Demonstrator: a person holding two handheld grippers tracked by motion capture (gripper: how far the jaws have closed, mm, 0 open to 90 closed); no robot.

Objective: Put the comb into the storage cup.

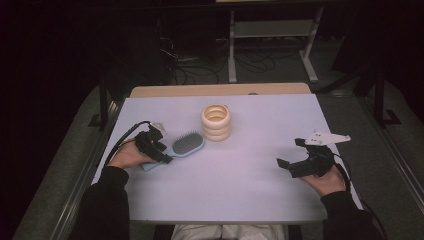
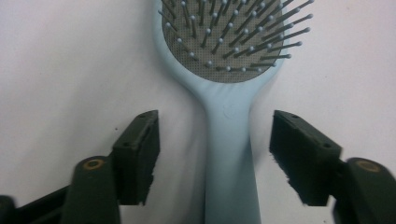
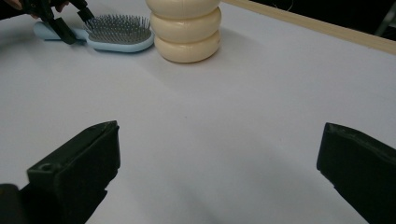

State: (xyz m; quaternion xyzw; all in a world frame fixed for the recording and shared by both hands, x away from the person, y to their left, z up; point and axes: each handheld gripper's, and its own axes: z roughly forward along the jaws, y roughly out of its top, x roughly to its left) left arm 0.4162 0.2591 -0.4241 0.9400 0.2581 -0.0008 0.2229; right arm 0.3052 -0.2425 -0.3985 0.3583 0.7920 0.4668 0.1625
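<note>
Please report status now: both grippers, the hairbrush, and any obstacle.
Left gripper open, jaws astride the hairbrush handle, pads not touching. Right gripper open, nothing between its jaws. Brush flat, bristles up. Cream ring stack just beyond the brush head.

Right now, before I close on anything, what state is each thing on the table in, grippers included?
Hairbrush: lying flat on the table, bristles up, handle between the left gripper's jaws, not yet clamped.
Left gripper: open, one jaw on each side of the handle, gaps showing on both sides.
Right gripper: open wide, nothing between its jaws, off to the right.
Ring-stack holder: upright, beside the brush head, untouched.
</note>
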